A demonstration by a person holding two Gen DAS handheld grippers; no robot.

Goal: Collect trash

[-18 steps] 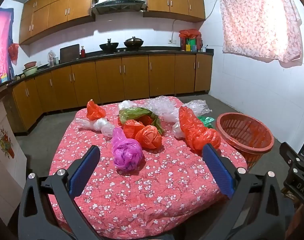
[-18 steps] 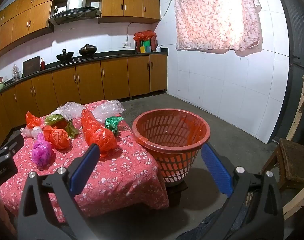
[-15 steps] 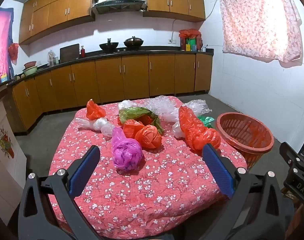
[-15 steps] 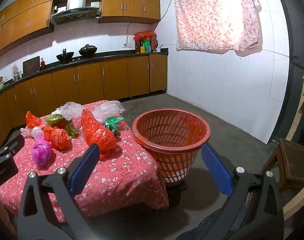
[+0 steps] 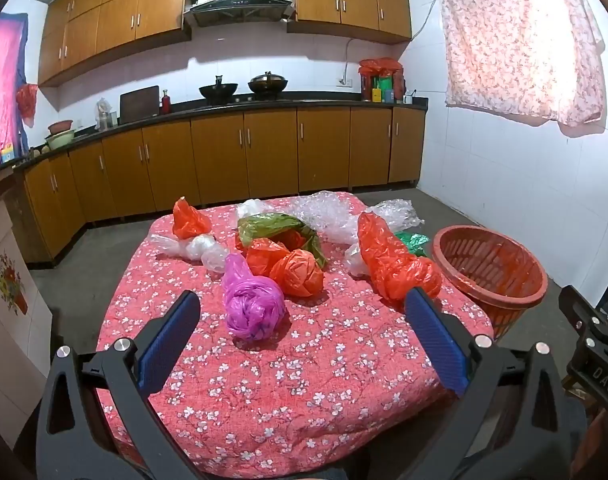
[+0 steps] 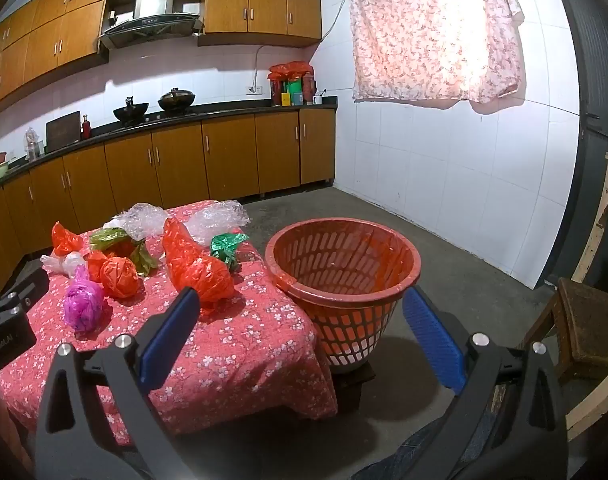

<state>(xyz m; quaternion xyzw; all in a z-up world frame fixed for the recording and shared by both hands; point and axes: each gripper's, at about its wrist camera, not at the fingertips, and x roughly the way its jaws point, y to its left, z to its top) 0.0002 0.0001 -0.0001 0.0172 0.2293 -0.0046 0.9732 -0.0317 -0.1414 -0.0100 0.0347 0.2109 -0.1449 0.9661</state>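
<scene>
Several crumpled plastic bags lie on a table with a red flowered cloth (image 5: 287, 376): a magenta bag (image 5: 252, 304) nearest, an orange ball (image 5: 299, 272), a long red-orange bag (image 5: 388, 258), a green bag (image 5: 279, 228), clear wrap (image 5: 324, 216). An orange slotted basket (image 6: 344, 268) stands off the table's right edge. My left gripper (image 5: 301, 320) hangs open over the near part of the table, short of the magenta bag. The right gripper (image 6: 299, 322) is open too, held before the basket, with nothing between its fingers.
Wooden kitchen cabinets (image 5: 263, 152) and a dark counter run along the back wall. A flowered curtain (image 6: 436, 32) hangs on the white tiled wall. A wooden stool (image 6: 584, 320) stands on the concrete floor at the right.
</scene>
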